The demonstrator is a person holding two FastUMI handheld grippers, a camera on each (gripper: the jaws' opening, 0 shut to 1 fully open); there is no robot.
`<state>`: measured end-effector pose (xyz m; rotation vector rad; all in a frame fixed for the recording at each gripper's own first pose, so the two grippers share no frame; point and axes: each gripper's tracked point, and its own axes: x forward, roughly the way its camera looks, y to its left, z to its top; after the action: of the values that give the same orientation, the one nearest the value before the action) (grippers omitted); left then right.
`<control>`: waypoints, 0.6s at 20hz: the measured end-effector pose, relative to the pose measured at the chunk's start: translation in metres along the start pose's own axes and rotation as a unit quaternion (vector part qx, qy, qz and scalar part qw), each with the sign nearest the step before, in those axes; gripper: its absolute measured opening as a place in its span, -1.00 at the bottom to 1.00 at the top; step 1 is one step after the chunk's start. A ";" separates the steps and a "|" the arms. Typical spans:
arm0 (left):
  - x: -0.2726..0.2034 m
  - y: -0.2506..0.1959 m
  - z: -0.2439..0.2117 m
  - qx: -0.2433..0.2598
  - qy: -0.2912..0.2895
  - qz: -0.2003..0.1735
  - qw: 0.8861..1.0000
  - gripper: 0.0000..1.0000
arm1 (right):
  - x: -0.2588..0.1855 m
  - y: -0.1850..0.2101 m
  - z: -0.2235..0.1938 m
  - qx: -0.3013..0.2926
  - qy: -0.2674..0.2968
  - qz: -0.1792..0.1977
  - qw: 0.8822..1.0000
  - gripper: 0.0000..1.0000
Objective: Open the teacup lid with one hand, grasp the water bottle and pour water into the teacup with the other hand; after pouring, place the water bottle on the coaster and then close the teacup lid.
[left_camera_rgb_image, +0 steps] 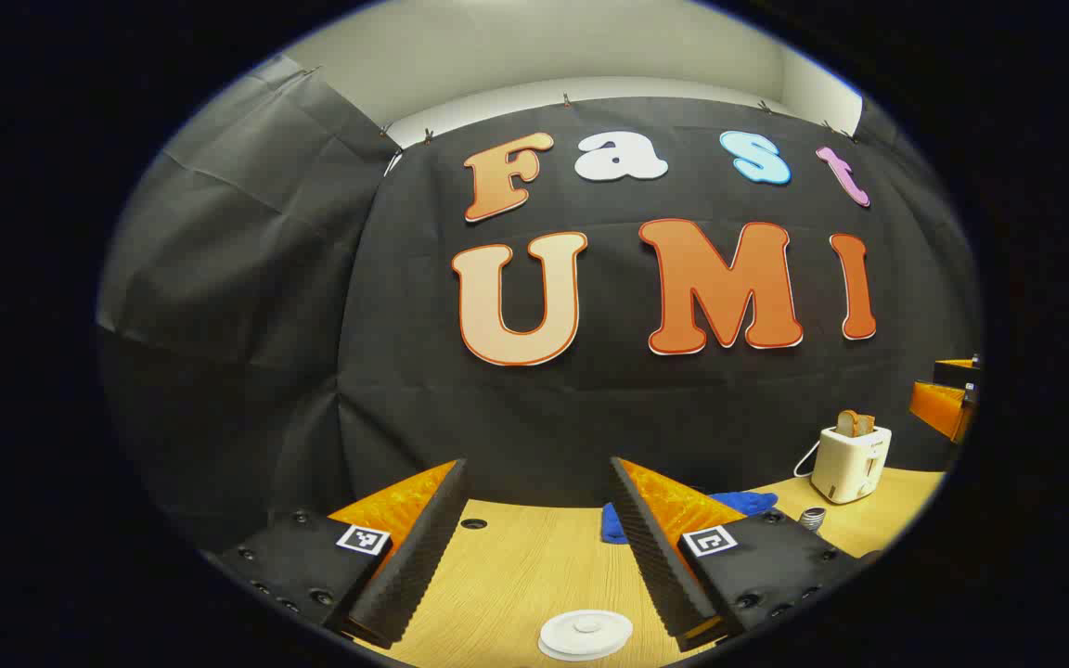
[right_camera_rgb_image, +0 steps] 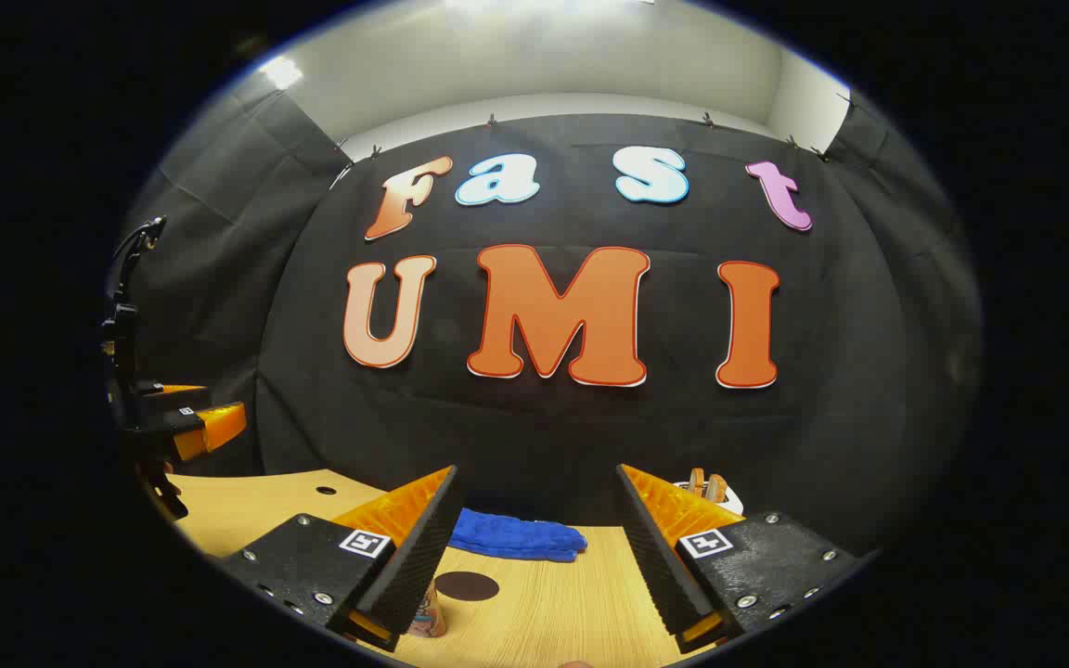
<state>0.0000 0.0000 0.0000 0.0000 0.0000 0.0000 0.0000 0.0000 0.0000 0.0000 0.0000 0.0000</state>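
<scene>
Jaws of the left gripper [left_camera_rgb_image: 534, 547] stand wide apart over the wooden surface [left_camera_rgb_image: 516, 575], holding nothing. At 6 o'clock in the left gripper view lies the white teacup lid [left_camera_rgb_image: 586, 634] — flat, knob up, its axis vertical. A toaster [left_camera_rgb_image: 852, 459] with bread sits at 4 o'clock, a blue cloth [left_camera_rgb_image: 748, 502] behind the right finger.

In the right gripper view the right gripper [right_camera_rgb_image: 539, 547] is equally wide and empty. A dark round coaster [right_camera_rgb_image: 467, 585] lies flat at 7 o'clock beside the left finger — the blue cloth beyond it, the other gripper at 9 o'clock.
</scene>
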 end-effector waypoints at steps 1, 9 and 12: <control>0.000 0.000 0.000 0.000 0.000 -0.002 1.000 1.00 | 0.000 0.000 -0.001 0.001 0.000 0.001 1.000 0.94; -0.003 -0.011 -0.006 0.003 -0.005 -0.016 1.000 0.99 | 0.000 0.007 -0.006 0.002 0.005 0.008 1.000 0.95; -0.003 -0.015 -0.004 0.004 -0.004 -0.021 1.000 1.00 | 0.001 0.007 -0.009 0.004 0.009 0.010 1.000 0.94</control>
<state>-0.0030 -0.0152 -0.0045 0.0086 -0.0087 -0.0410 0.0013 0.0070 -0.0091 0.0074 0.0183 0.0208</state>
